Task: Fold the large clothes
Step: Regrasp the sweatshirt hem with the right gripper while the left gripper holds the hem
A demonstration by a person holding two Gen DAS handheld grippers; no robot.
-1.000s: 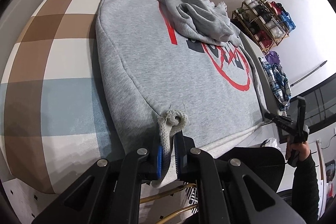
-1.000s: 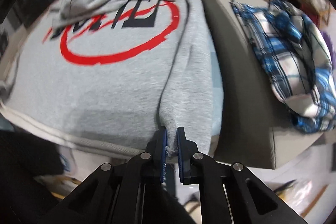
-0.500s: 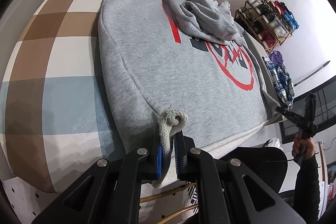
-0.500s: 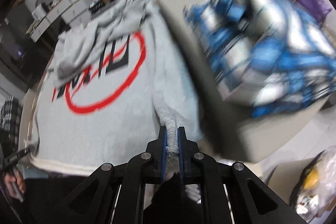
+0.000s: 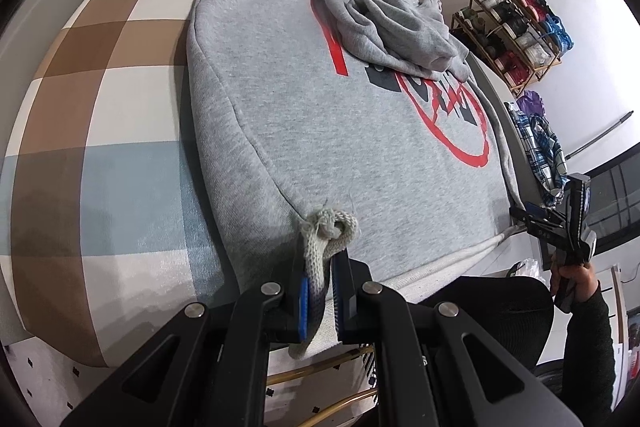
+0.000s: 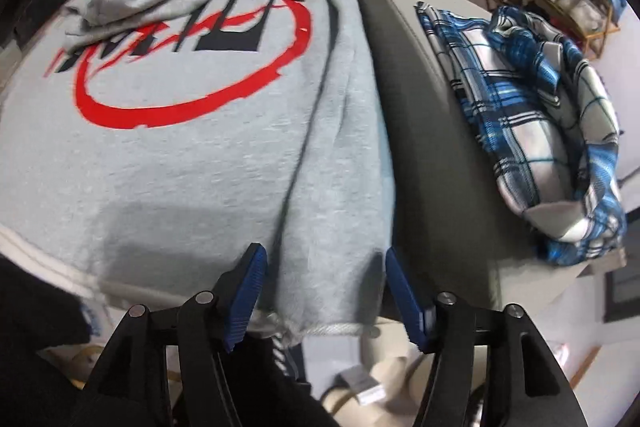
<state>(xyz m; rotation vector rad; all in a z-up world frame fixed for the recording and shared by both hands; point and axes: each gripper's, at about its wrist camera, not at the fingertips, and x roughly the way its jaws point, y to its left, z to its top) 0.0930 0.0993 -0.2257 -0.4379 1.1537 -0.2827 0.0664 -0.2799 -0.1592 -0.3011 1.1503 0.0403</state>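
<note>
One corner of the grey hoodie (image 5: 328,131), spread over the bed's (image 5: 100,99) near edge, stays pinched in the left hand-held gripper (image 5: 320,291) while the right hand-held gripper (image 6: 324,291) is opening around its hem corner, so an uneven tug could skew the hem.

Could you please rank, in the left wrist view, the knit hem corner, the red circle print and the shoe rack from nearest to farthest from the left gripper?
1. Knit hem corner: clamped in the left gripper.
2. Red circle print: mid-sweatshirt, to the right.
3. Shoe rack: against the far wall, upper right.
</note>
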